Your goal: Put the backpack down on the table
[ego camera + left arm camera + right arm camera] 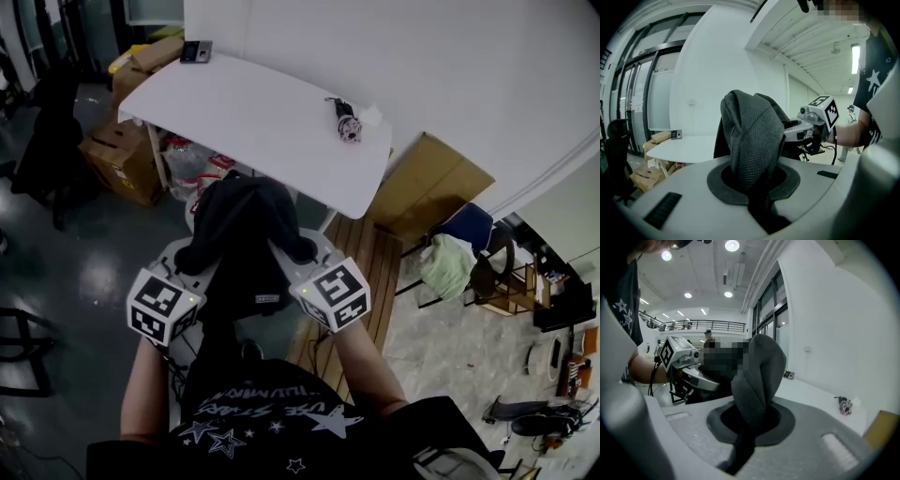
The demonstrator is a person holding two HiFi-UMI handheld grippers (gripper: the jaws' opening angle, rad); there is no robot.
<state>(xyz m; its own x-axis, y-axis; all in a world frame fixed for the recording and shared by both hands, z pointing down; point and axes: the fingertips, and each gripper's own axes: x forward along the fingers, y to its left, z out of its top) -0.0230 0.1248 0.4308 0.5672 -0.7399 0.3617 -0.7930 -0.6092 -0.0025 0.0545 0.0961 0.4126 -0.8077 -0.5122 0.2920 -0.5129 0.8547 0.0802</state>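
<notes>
Closest to the lens is the person's dark star-printed shirt (253,422), and ahead of it both arms reach out towards the white tabletop (253,122).

The left claw (759,201) is pressed together on a padded mesh shoulder strap (754,140), which rises out of its slot in a folded hump. Between the two claws hangs the black backpack (239,234), held in the air at the near edge of the tabletop and not resting on it. The right claw (745,441) is likewise clamped on the other strap (757,380), which twists as it leaves the jaws.

From where I stand the bag looks soft and limp. It slumps between the holds, so I'd guess it is light or nearly empty and will flop where it lands. The woven straps look like a good hold: thick, rough and unlikely to slip.

On the tabletop, a small dark device (196,52) sits at the far left corner and a little tangled trinket (348,125) lies towards the right end, both well apart from the bag. Cardboard boxes (122,155) stand below the left end of the tabletop.
</notes>
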